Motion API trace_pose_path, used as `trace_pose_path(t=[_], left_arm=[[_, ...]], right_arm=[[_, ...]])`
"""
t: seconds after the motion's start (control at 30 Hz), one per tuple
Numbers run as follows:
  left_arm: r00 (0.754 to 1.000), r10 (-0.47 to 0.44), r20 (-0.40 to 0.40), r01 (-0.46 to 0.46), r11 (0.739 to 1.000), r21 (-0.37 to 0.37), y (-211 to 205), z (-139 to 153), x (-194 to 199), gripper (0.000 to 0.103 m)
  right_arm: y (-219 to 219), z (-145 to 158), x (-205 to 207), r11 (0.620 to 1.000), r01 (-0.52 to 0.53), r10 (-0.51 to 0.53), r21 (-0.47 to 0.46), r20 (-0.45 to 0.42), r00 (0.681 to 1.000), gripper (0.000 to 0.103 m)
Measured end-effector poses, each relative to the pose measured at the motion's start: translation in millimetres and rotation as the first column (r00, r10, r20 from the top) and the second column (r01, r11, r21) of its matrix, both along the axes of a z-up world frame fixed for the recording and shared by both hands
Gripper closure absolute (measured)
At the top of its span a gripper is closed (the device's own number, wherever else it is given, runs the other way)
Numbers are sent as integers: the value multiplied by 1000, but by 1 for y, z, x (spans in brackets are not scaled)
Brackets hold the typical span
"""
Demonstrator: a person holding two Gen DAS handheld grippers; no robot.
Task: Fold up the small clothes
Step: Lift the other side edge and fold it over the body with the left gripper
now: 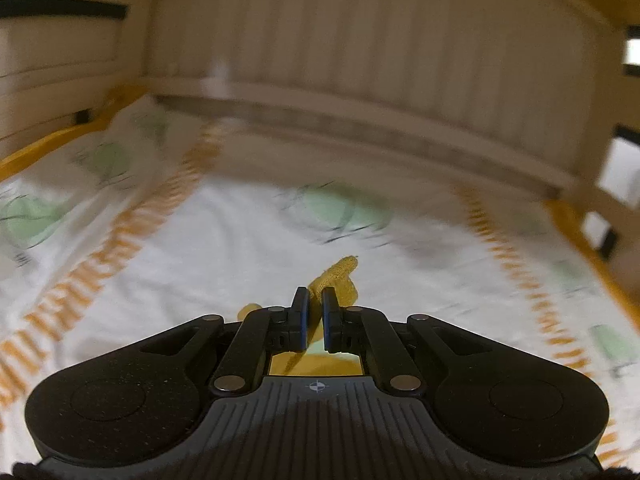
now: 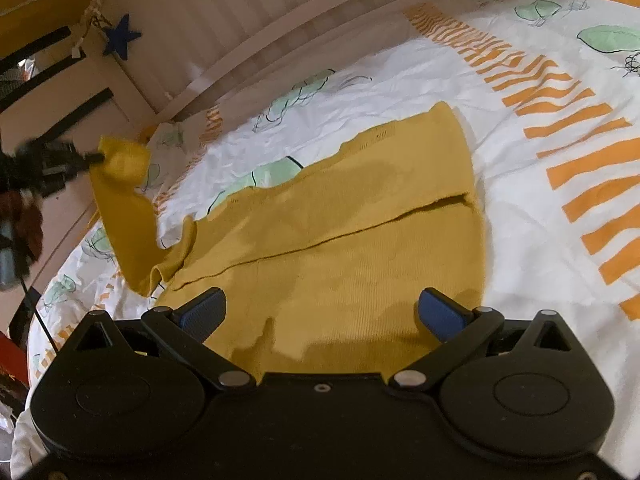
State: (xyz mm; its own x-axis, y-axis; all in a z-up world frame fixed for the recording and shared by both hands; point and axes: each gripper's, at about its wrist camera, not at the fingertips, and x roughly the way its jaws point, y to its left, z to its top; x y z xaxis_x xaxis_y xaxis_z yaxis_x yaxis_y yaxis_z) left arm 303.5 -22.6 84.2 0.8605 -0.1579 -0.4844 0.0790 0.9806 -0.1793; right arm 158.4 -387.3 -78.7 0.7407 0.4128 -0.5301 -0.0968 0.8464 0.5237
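Right gripper hovers with jaws spread wide over one mustard sweater, which lies flat on the bed sheet. Left gripper, jaws clenched on the sweater's one raised sleeve, holds it above the sheet.
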Motion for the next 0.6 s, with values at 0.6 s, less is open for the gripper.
trace_pose_path(t=[0.6], left_arm=[[946, -314, -82, 304, 946, -110, -195, -71, 27, 84]], right_arm=[[-34, 10, -1, 994, 106, -106, 12, 21, 994, 0]])
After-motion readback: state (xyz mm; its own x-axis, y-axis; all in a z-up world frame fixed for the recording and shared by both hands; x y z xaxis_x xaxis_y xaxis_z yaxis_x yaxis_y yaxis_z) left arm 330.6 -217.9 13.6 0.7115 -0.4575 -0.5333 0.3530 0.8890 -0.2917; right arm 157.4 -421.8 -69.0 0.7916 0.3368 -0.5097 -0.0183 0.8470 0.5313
